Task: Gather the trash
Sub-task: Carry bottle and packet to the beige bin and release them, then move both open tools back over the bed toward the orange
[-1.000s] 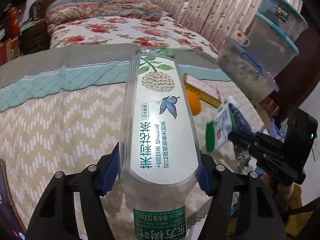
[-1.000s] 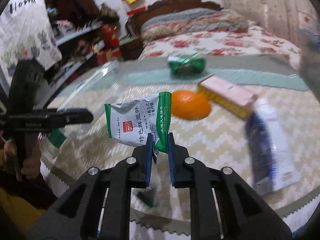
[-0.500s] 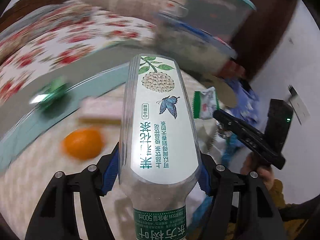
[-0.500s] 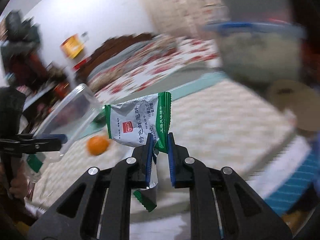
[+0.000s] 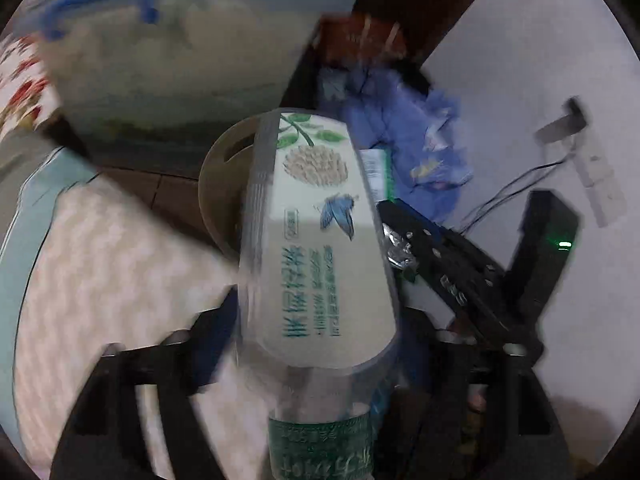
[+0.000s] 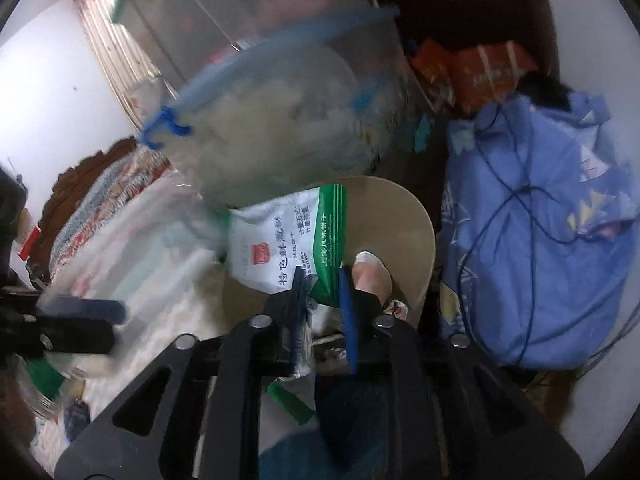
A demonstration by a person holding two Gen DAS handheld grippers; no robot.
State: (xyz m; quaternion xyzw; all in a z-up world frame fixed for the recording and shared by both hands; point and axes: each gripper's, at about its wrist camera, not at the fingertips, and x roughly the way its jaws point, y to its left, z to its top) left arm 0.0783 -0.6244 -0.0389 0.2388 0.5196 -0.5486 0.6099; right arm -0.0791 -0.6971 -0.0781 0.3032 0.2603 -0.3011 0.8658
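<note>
My left gripper [image 5: 316, 332] is shut on a clear plastic bottle [image 5: 316, 240] with a pale label showing a butterfly. The bottle points toward a round tan bin [image 5: 218, 184] on the floor beside the bed. My right gripper [image 6: 320, 284] is shut on a white and green snack wrapper [image 6: 280, 240] and holds it over the same tan bin [image 6: 408, 220]. The right gripper and its wrapper also show in the left wrist view [image 5: 404, 240], just right of the bottle. The left gripper with the bottle shows blurred at the left of the right wrist view [image 6: 76, 312].
A clear storage box with blue handles [image 5: 168, 52] [image 6: 288, 120] stands just behind the bin. A blue cloth bag [image 6: 536, 232] [image 5: 412, 140] lies right of the bin against a white wall. The bed's cream zigzag cover [image 5: 100, 272] is at the left.
Both grippers swung right, away from the bed, and now point down at the tan bin. The orange and the other items on the bed have left view. Both still hold their items.
</note>
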